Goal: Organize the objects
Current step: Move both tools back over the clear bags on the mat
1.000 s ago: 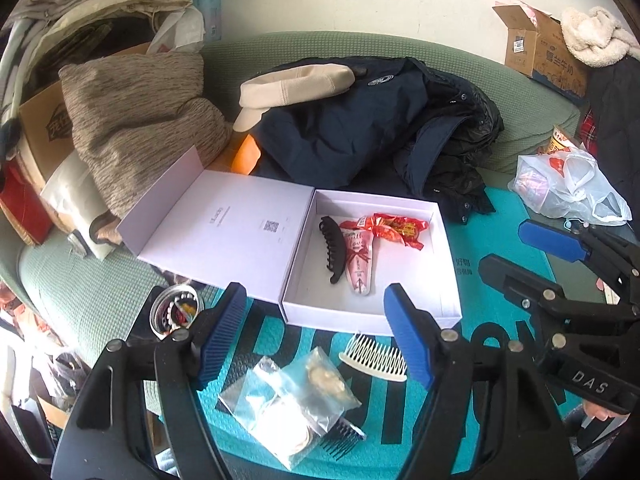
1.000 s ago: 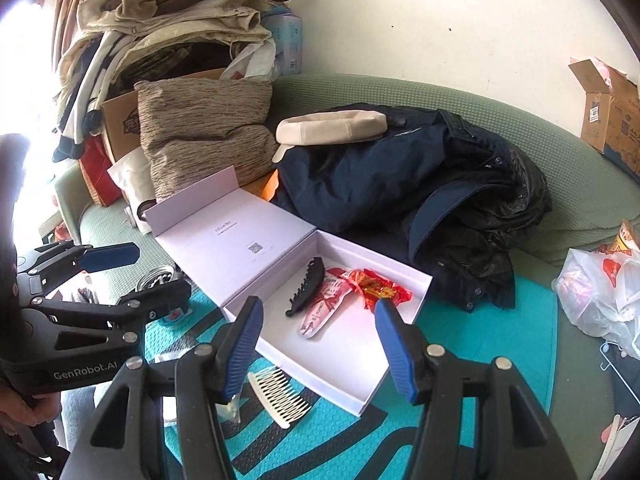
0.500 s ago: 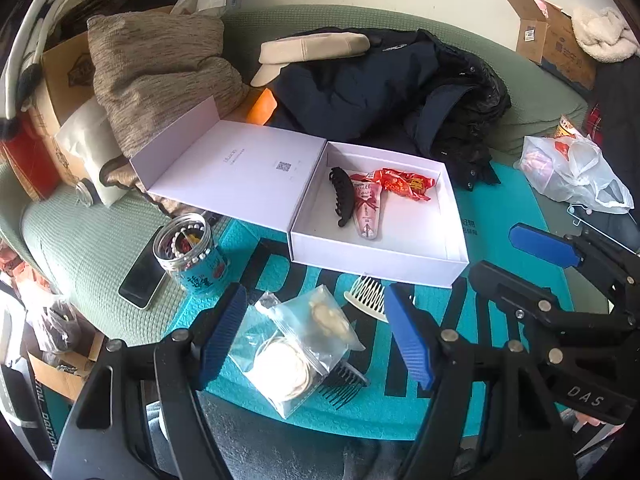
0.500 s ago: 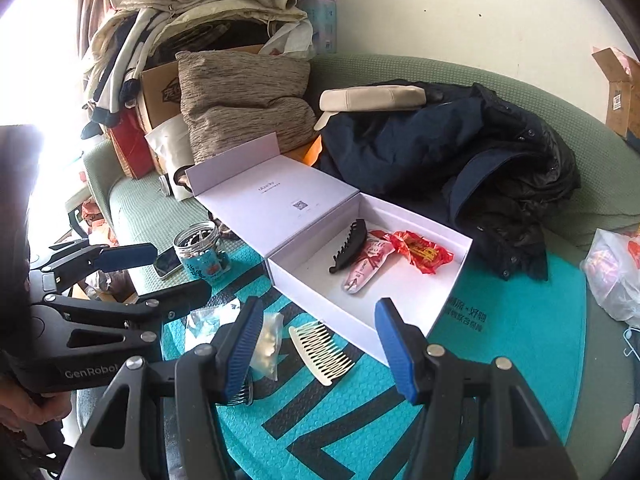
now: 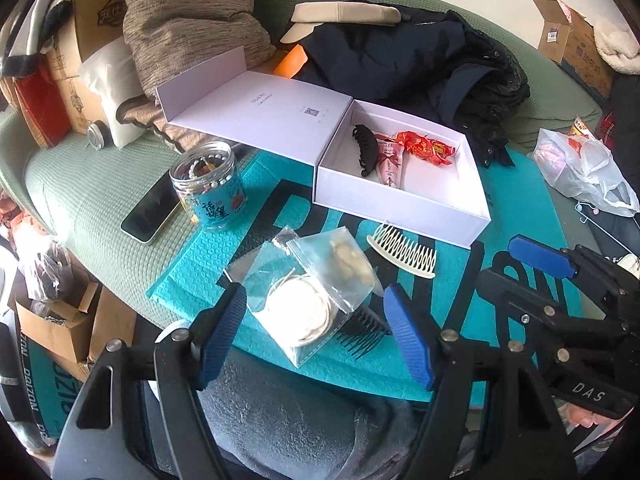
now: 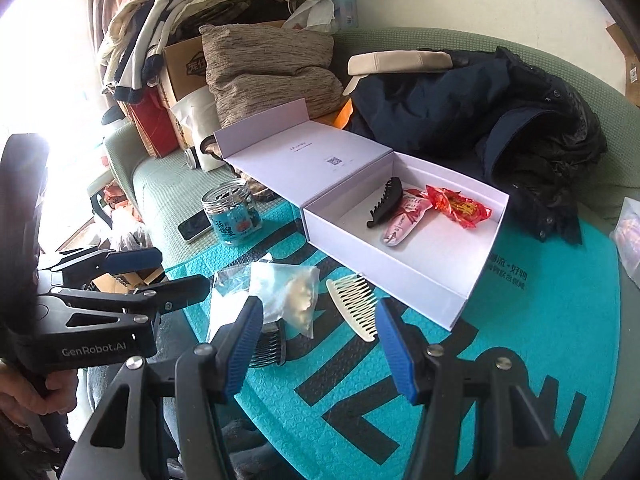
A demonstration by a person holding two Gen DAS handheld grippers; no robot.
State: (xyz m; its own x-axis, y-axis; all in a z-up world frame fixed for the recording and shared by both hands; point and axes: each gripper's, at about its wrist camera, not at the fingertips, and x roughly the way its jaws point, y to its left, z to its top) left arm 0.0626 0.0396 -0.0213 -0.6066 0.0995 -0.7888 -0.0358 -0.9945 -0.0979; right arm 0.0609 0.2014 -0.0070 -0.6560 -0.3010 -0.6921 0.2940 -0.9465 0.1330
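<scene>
Two bags (image 5: 320,292) between left gripper (image 5: 314,336) fingers

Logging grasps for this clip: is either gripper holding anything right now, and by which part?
Nothing is held. The left gripper and the right gripper are both open and empty, above the bagged items and cream comb on the teal mat.
</scene>
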